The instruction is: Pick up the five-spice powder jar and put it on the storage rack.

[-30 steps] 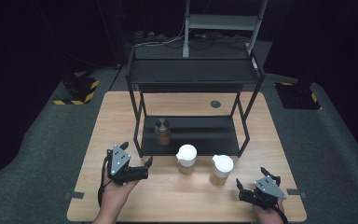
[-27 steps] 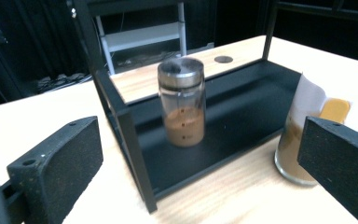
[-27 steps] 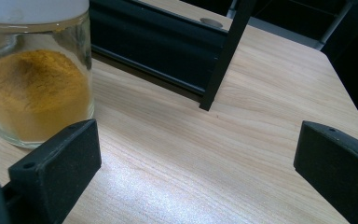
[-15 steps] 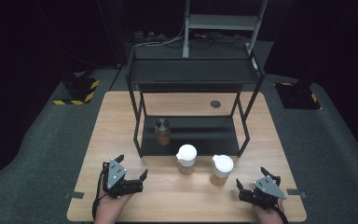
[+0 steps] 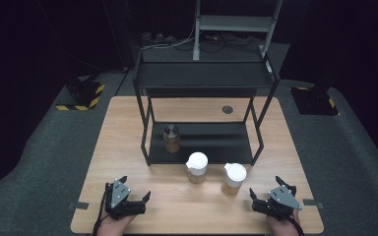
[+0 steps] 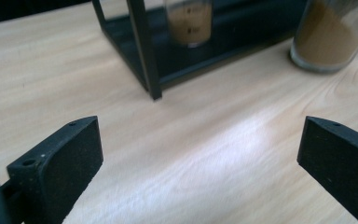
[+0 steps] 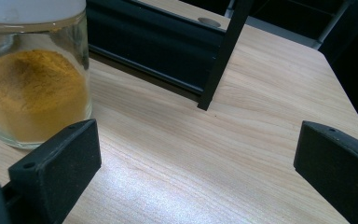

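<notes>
Two white-lidded glass jars of brown-orange powder stand on the wooden table (image 5: 128,128) in front of a black shelf rack (image 5: 202,78): one jar (image 5: 197,167) (image 6: 333,37) in the middle and another (image 5: 235,178) (image 7: 32,79) to its right. A third jar with a dark lid (image 5: 172,139) (image 6: 189,21) stands on the rack's lower shelf. My left gripper (image 5: 137,191) (image 6: 200,140) rests open near the table's front left edge, well apart from the jars. At the front right my right gripper (image 5: 265,191) (image 7: 198,149) is open, and the right jar stands just beyond its left jaw.
The rack's front legs (image 6: 144,51) (image 7: 223,56) stand on the table between the grippers and the shelf. A round grommet (image 5: 227,109) sits in the tabletop behind the rack. Dark floor surrounds the table.
My left gripper has drawn back toward the table's front edge and lowered. The right gripper and the jars have stayed where they were.
</notes>
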Demonstrator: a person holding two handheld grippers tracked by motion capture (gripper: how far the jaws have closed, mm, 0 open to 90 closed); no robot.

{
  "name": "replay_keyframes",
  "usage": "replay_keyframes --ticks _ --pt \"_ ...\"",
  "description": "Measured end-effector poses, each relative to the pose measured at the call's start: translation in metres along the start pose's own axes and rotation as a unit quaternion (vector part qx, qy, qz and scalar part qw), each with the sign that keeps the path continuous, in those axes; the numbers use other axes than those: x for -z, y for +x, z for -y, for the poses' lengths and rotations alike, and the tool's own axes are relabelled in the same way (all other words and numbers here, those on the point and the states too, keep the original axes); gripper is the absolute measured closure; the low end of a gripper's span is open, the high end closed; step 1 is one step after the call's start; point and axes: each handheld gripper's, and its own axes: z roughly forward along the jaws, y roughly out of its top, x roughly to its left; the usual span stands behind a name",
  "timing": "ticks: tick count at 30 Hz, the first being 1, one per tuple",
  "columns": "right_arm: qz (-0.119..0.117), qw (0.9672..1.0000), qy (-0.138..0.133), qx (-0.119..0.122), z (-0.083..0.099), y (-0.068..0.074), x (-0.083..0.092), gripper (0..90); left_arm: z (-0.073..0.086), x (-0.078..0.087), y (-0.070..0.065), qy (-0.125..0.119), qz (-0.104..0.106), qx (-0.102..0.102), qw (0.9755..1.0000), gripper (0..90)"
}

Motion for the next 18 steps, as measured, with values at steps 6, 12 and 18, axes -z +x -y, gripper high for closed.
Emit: replay_keyframes --ticks 6,12,18 --pt "0.003 1.0000 0.003 0.002 -0.001 0.002 -0.001 0.0 0.001 -0.005 -0.003 0.025 -0.004 -0.023 0.9994 0.4" --pt "0.003 1.0000 0.001 0.000 -0.001 0.001 -0.001 0.1 -0.001 -0.007 -0.012 0.030 -0.008 -0.064 0.9974 0.5" --pt "-0.001 1.0000 0.002 0.005 -0.001 0.001 -0.001 0.0 -0.005 -0.009 -0.017 0.044 -0.007 -0.091 0.9948 0.9"
